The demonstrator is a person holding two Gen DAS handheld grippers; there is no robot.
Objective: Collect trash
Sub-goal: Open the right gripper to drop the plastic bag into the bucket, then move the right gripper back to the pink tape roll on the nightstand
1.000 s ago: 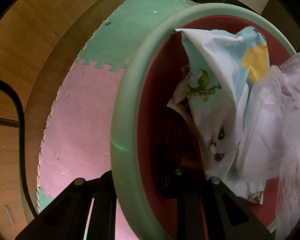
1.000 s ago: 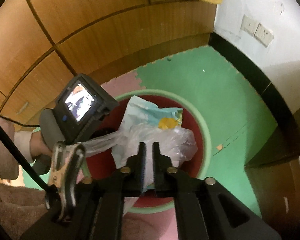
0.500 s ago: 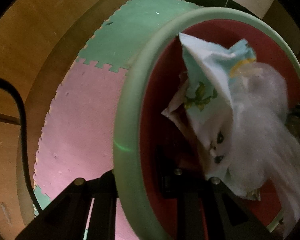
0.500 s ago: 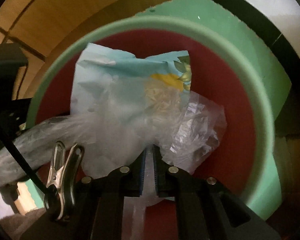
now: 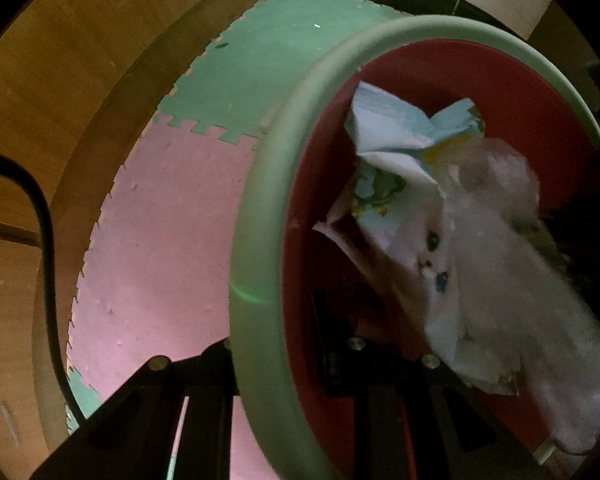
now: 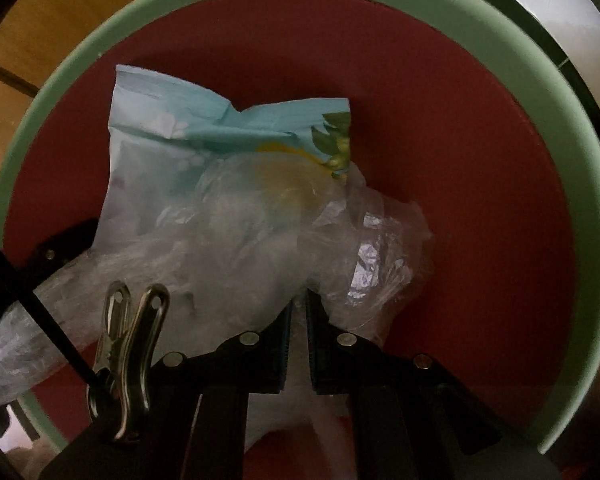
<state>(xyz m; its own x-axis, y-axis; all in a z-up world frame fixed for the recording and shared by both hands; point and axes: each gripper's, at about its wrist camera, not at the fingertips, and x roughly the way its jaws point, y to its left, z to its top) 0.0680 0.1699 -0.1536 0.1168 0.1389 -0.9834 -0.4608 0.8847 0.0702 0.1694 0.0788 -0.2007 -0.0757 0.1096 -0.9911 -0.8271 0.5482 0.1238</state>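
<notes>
A clear plastic bag (image 6: 259,248) hangs inside the red bin (image 6: 480,128), over a blue printed wrapper (image 6: 203,120) lying in it. The right gripper (image 6: 295,344) is nearly closed, pinching the bag. The left gripper (image 5: 283,380) is clamped on the bin's green rim (image 5: 255,240). The bin stands on pink and green foam mats (image 5: 159,240).

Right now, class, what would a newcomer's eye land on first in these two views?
The red bin with its green rim fills both views. Inside lies a blue printed wrapper; a crumpled clear plastic bag lies over it, pinched by the right gripper. The left gripper clamps the rim.
</notes>
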